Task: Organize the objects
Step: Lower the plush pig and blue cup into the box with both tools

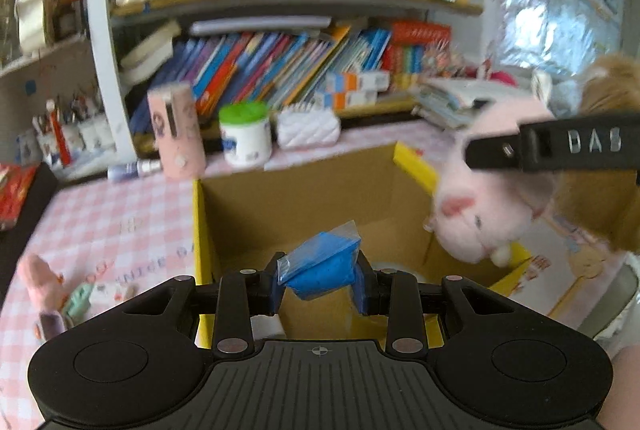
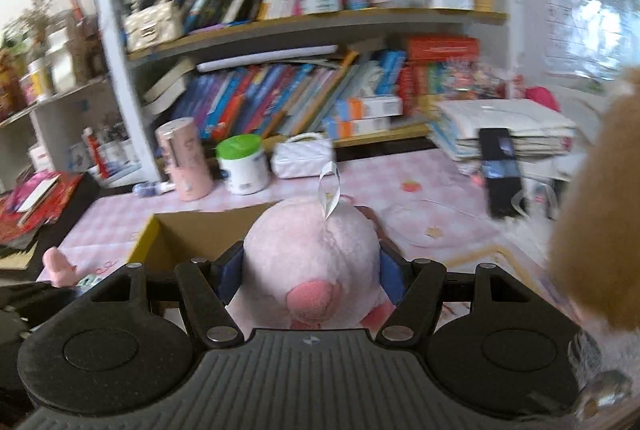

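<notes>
Left gripper (image 1: 320,280) pinches a blue bagged packet (image 1: 325,266) over the cardboard box (image 1: 280,198); right gripper (image 2: 310,270), fingers wide, clamps the pink plush toy (image 2: 312,254).

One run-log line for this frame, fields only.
left gripper: shut on blue bag | right gripper: shut on pink plush | both above cardboard box

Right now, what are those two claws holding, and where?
Left gripper pinches a blue bagged lump by its sides; right gripper squeezes a pink plush around its body.
</notes>
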